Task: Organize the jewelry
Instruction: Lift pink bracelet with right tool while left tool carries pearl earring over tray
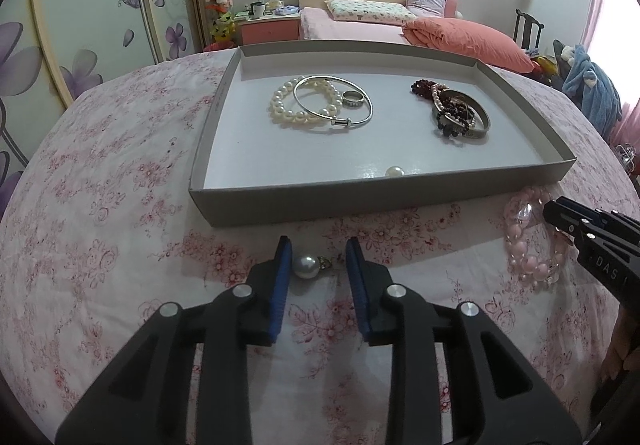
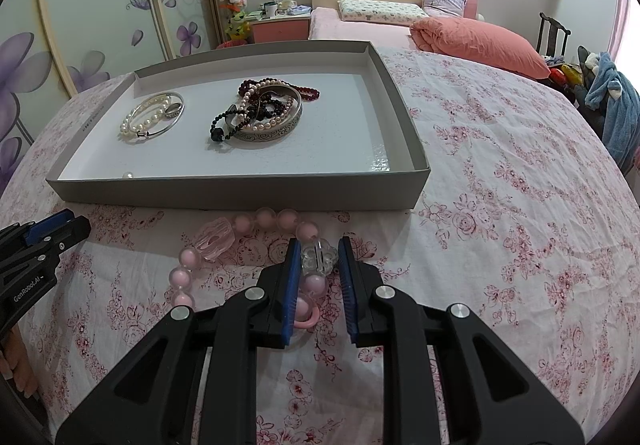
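A grey shallow tray point(image 1: 320, 201) lies on the floral cloth. It holds a white pearl bracelet point(image 1: 280, 113), a thin silver bangle point(image 1: 362, 121), a ring point(image 1: 353, 99), a tangle of dark beads over a wide silver bangle point(image 1: 460, 117), and a loose pearl point(image 1: 393, 171). In front of the tray, my left gripper point(image 1: 318, 241) is open, with a pearl pendant point(image 1: 306, 266) lying on the cloth between its blue pads, close to the left one. My right gripper point(image 2: 319, 241) is shut on the clear flower bead of a pink bead bracelet point(image 2: 224, 237), which rests on the cloth.
The pink floral cloth point(image 2: 500, 205) stretches wide to the right of the tray point(image 2: 240, 193). The two grippers work side by side, with the left gripper point(image 2: 76, 223) at the right view's left edge. Behind are a bed point(image 1: 360, 29), a flowered wardrobe point(image 1: 80, 25) and a chair with blue clothing point(image 1: 592, 85).
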A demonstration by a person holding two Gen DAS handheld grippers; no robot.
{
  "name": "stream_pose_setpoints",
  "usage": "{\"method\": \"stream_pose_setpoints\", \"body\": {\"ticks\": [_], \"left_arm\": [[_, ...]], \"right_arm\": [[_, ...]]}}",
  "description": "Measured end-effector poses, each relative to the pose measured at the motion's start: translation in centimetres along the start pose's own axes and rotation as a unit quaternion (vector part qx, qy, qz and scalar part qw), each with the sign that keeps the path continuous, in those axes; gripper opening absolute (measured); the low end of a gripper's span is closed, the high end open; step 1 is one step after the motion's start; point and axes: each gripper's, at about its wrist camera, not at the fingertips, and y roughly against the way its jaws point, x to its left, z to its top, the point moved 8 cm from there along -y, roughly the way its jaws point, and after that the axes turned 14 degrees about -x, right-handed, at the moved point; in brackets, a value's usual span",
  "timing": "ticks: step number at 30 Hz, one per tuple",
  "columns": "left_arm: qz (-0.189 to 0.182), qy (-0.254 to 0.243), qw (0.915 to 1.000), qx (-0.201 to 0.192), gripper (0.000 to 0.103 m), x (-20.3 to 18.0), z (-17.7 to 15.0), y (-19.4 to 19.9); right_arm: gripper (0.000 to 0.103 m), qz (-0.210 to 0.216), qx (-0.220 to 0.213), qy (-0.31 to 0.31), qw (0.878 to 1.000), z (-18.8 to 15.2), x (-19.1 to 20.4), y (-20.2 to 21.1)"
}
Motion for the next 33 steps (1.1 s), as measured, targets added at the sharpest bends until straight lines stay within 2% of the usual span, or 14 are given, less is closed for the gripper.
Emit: {"method": "stream_pose_setpoints", "body": {"ticks": [12,19,24,28,33], "left_arm": [[0.0,0.001,1.0,0.0,0.029,0.0,0.0,0.0],[0.005,0.012,0.9999,-0.001,0.02,-0.1,0.0,0.3],[0.007,0.007,0.9999,-0.002,0.02,-0.2,-0.1,0.3],[-0.02,0.044,0.9988,-0.014,0.019,0.6,-0.4,1.4],[-0.039,0.072,0.9943,-0.067,0.019,1.6,0.4,3.9]], "right_arm": [[0.021,0.003,0.0,-0.005,1.0,0.0,0.1,0.0],[0.02,0.007,0.0,-0.01,1.0,0.0,0.1,0.0],[0.02,0.017,-0.003,-0.017,1.0,0.0,-0.2,0.2],[0.02,0.051,-0.038,-0.046,0.997,0.5,0.0,2.2],[0.02,0.096,-0.091,-0.061,0.989,2.3,1.4,5.6]]}}
